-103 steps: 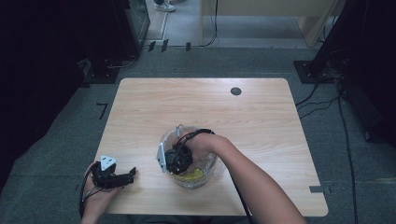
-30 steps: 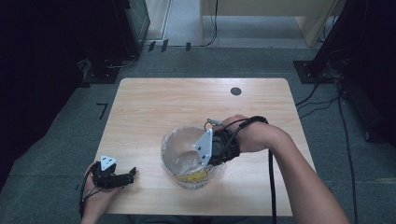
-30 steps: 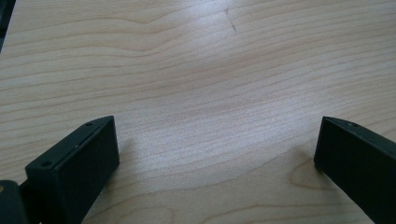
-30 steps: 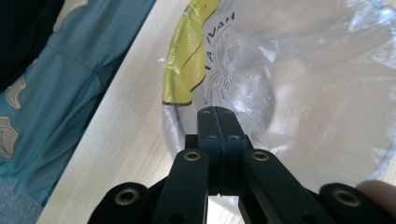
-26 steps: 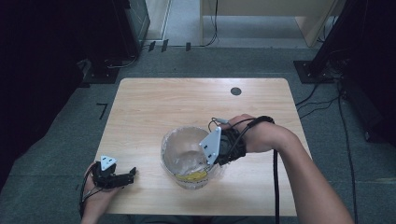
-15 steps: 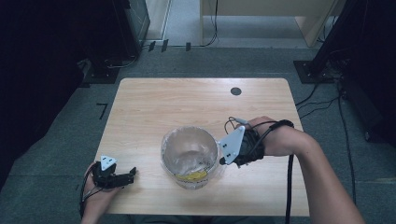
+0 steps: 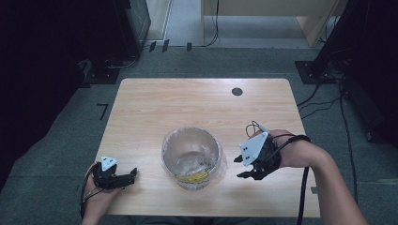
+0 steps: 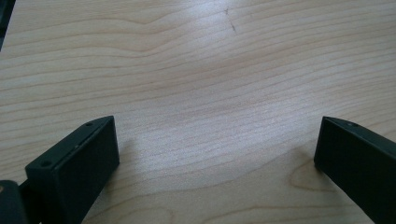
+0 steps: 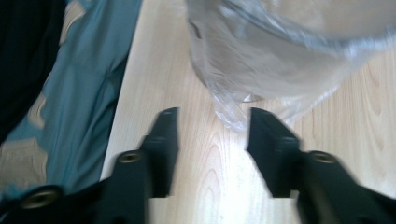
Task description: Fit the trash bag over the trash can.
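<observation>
A round container lined with a clear plastic bag [image 7: 191, 157] stands at the table's front middle, with something yellow [image 7: 195, 176] low inside it. My right gripper [image 7: 239, 167] is just to its right, low over the wood and pointing at it. Its jaws have just been opening and stand apart with nothing between them. In the right gripper view the crinkled bag [image 9: 280, 60] lies just beyond the right gripper [image 9: 212, 114], apart from the fingertips. My left gripper [image 7: 133, 173] rests at the front left corner. Its jaws [image 8: 217, 140] are spread wide over bare wood.
The wooden table [image 7: 197, 108] has a dark round cable hole [image 7: 237, 91] near its far edge. Grey carpet, cables and dark furniture surround it. In the right gripper view, teal cloth [image 9: 88, 93] lies beyond the table's edge.
My right gripper has moved from over the container's rim out to its right and lower, and its jaws have opened. The left gripper has stayed put.
</observation>
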Available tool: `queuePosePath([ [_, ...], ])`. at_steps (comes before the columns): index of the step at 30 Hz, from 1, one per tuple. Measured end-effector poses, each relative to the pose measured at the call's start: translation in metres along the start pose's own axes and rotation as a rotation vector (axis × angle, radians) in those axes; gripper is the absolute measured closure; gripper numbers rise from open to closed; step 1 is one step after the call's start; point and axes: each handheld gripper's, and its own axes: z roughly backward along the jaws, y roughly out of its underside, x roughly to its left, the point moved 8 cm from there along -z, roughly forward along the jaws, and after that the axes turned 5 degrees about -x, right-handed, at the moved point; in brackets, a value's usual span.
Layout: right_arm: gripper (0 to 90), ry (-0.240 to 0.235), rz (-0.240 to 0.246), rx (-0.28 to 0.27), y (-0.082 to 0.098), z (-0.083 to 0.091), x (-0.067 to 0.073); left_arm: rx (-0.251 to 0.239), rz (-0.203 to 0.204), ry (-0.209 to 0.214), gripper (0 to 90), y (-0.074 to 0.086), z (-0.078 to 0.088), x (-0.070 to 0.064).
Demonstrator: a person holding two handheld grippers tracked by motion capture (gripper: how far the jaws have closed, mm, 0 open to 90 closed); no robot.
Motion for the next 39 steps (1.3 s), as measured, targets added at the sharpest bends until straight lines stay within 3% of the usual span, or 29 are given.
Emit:
queuePosePath([
  [4,43.4,0.067,-0.127,-0.085,0.008,-0.006,-0.010,0.000,0.001,0.000,0.0,0.000,0.000,0.000],
  [6,36.2,0.086,-0.196,-0.127,0.013,-0.011,-0.013,0.000,0.002,0.000,0.0,0.000,0.000,0.000],
  [10,21.2,0.071,-0.343,-0.207,0.025,-0.021,-0.013,-0.001,0.001,0.001,0.0,0.000,-0.001,0.000],
  [13,13.8,0.093,-0.441,-0.233,0.039,-0.029,-0.016,-0.001,0.002,0.000,0.0,0.000,-0.001,0.000],
  [17,0.5,0.151,-0.534,-0.277,0.058,-0.034,-0.021,-0.001,0.001,0.001,0.0,0.000,-0.001,0.000],
  [23,0.0,0.311,-0.694,-0.366,0.086,-0.035,-0.031,0.000,0.002,0.001,0.0,0.000,-0.001,-0.001],
  [30,0.0,0.572,-0.842,-0.397,0.123,-0.024,-0.046,0.000,0.001,0.001,0.0,-0.001,-0.001,-0.001],
  [33,0.0,0.634,-0.910,-0.417,0.139,-0.016,-0.048,0.000,0.003,-0.001,0.0,-0.001,-0.001,-0.001],
  [39,0.0,0.721,-0.958,-0.382,0.165,-0.011,-0.039,0.001,0.003,-0.002,0.0,-0.001,-0.001,-0.001],
])
